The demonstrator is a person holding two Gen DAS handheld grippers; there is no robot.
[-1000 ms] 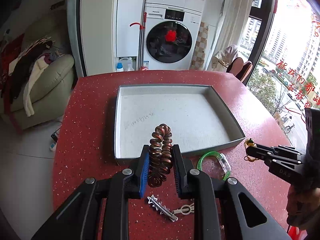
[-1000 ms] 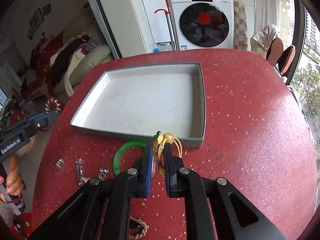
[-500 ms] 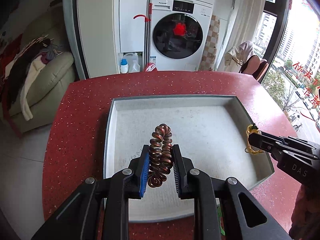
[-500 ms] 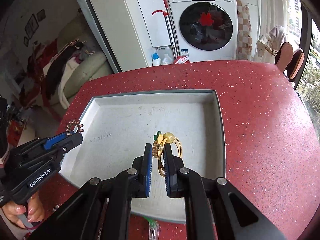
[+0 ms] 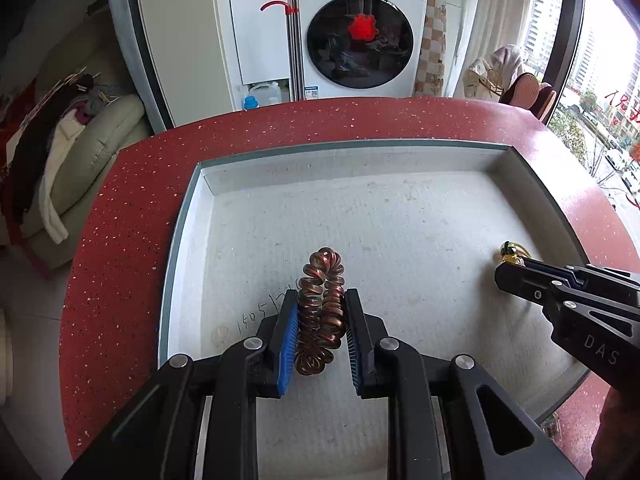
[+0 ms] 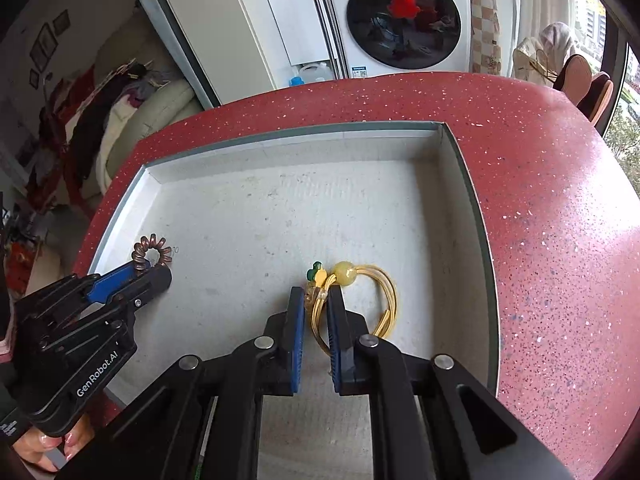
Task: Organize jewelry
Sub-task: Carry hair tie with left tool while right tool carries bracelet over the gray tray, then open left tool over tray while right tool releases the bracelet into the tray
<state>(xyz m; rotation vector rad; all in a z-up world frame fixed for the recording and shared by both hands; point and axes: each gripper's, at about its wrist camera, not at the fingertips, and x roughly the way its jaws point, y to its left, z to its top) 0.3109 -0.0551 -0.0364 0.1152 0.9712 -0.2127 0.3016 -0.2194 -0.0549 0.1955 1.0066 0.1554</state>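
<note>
Gripping spiral hair tie (image 5: 320, 304), yellow cord bracelet (image 6: 356, 300)

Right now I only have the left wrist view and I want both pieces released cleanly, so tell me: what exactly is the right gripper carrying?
Observer: The right gripper is shut on a yellow looped cord hair tie with a round yellow bead and a small green charm.
Operator: Is it over the tray?
Observer: Yes, over the grey shallow rectangular tray, nearer its right wall; the loop hangs to the right of the fingers.
Operator: How does my coil look from there?
Observer: The copper-brown spiral coil hair tie sticks up past the left gripper as a full open ring, near the tray's left wall.
</note>
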